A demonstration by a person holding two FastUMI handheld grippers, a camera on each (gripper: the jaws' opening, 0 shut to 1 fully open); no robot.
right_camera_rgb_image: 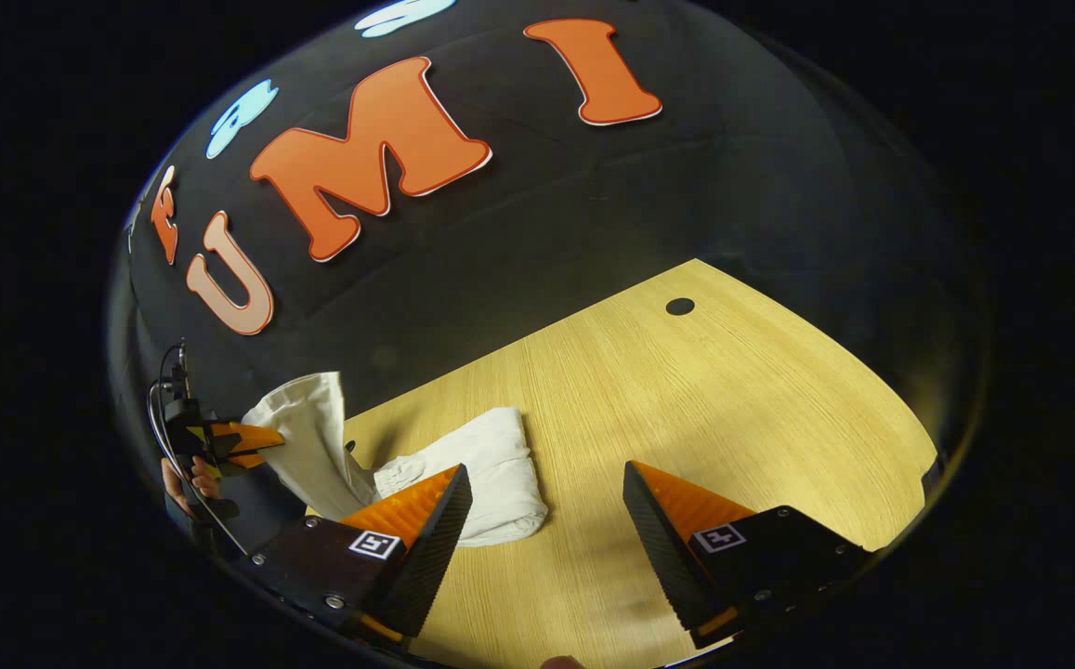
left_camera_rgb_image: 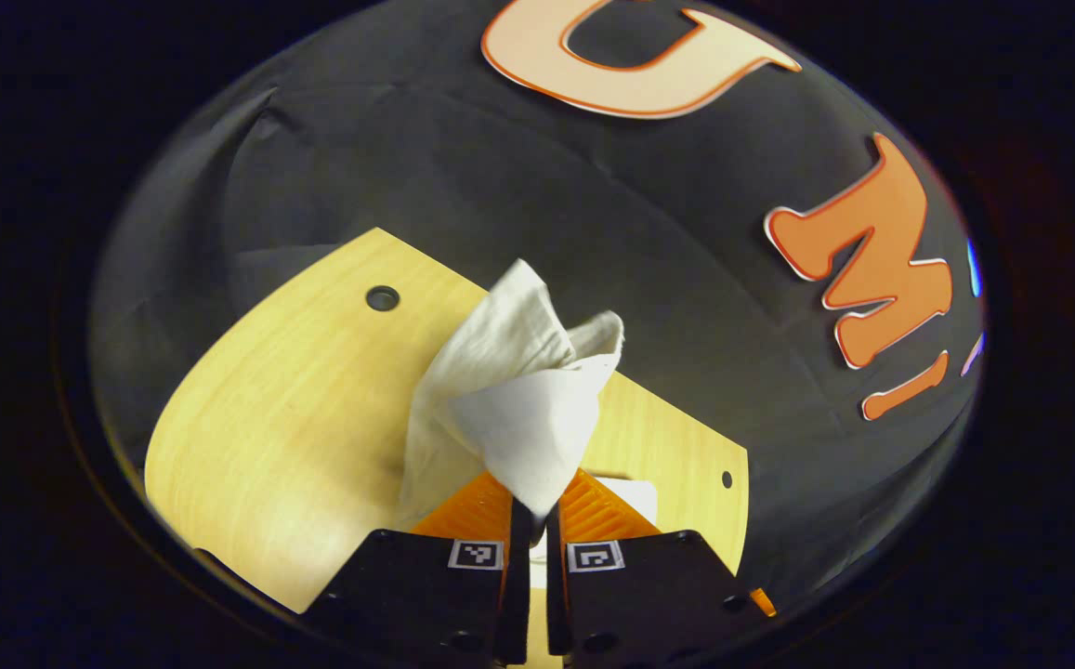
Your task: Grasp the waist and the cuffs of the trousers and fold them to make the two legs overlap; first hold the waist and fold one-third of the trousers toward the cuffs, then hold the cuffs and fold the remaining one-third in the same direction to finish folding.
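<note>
White trousers [left_camera_rgb_image: 518, 409] rise mid-frame in my left gripper view, clamped in my left gripper [left_camera_rgb_image: 537, 506]. My right gripper [right_camera_rgb_image: 546, 506] hangs released over the wooden table [right_camera_rgb_image: 732, 390]. With one thin pinch, I judge the cloth may slip or bunch.

Illumination is uneven in both views. The wooden table [right_camera_rgb_image: 686, 390] is brightly lit with a warm cast; in the right gripper view a pale glare patch sits on its near edge, and in the left gripper view its near left portion washes out. The black cloth wall [left_camera_rgb_image: 500, 186] stays dim, its creases faintly visible. The white trousers [left_camera_rgb_image: 518, 409] are close to overexposed in the left gripper view, and throw a soft shadow leftward on the table. Fisheye distortion bends the table edges strongly toward the rim. Focus is acceptable centrally; detail softens at the periphery.
</note>
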